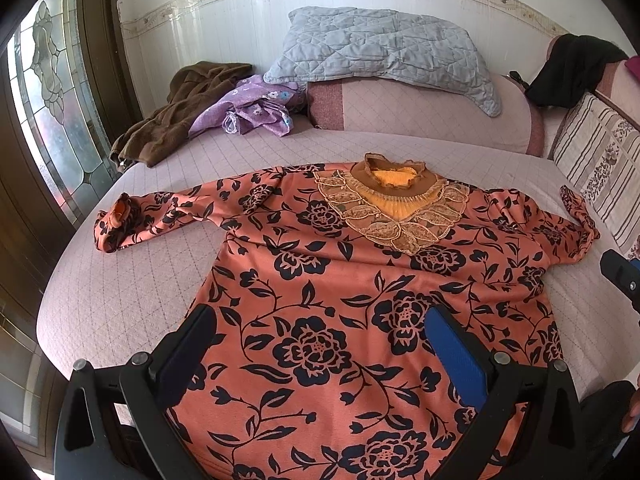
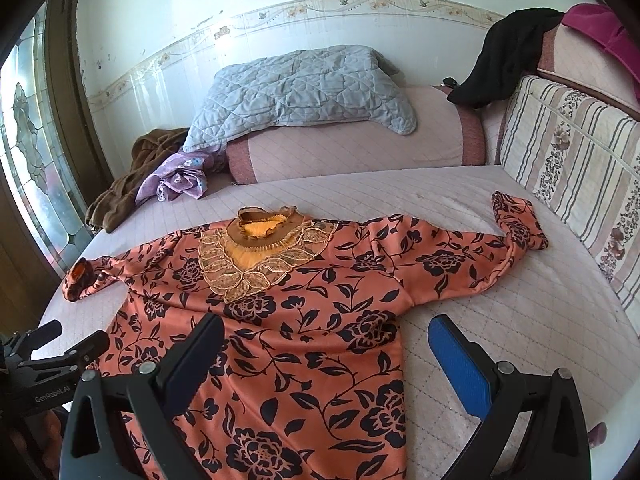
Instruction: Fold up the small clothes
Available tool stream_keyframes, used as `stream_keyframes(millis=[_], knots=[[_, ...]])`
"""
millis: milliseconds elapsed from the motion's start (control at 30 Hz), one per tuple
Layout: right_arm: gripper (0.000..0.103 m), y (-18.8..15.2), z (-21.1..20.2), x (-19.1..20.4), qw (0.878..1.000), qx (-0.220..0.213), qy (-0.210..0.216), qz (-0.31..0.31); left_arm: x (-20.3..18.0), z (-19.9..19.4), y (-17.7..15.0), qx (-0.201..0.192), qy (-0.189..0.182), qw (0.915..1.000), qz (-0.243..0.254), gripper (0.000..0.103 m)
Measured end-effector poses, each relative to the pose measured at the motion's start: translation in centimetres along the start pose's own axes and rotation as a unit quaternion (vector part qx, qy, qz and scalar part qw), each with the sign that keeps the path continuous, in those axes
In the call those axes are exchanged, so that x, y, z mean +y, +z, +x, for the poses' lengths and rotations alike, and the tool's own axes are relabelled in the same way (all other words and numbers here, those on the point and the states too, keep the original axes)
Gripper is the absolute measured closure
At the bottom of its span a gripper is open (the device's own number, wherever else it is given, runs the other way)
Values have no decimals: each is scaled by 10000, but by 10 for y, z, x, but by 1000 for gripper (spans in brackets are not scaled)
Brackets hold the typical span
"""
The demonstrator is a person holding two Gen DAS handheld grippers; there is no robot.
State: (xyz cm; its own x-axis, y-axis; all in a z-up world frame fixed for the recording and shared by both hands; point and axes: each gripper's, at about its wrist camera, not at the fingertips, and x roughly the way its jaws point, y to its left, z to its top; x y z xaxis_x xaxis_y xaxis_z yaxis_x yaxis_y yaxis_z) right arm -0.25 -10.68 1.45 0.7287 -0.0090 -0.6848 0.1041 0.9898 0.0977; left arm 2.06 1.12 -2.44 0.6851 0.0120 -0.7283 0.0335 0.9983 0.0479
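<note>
An orange top with black flowers (image 1: 332,280) lies spread flat, front up, on the pink quilted bed (image 1: 120,280), collar (image 1: 394,174) toward the far side and both sleeves out. It also shows in the right wrist view (image 2: 304,320). My left gripper (image 1: 320,336) is open and empty, above the top's lower body. My right gripper (image 2: 324,348) is open and empty, over the top's lower right edge. The right gripper's tip shows at the right edge of the left wrist view (image 1: 620,276). The left gripper shows at the lower left of the right wrist view (image 2: 60,356).
A grey quilted pillow (image 1: 380,48) lies on a pink bolster (image 1: 420,108) at the bed's far side. Brown (image 1: 176,112) and purple (image 1: 256,108) clothes are heaped far left. A black garment (image 1: 572,68) hangs over the striped backrest (image 1: 596,168) at right. A glass door (image 1: 52,120) stands left.
</note>
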Motion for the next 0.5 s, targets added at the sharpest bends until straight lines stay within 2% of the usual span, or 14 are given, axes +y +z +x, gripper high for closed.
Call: stream_keyframes(millis=[500], knots=[[0, 3, -1, 2, 10000, -16, 8, -32, 0, -1, 2, -15, 9, 10000, -9, 0]])
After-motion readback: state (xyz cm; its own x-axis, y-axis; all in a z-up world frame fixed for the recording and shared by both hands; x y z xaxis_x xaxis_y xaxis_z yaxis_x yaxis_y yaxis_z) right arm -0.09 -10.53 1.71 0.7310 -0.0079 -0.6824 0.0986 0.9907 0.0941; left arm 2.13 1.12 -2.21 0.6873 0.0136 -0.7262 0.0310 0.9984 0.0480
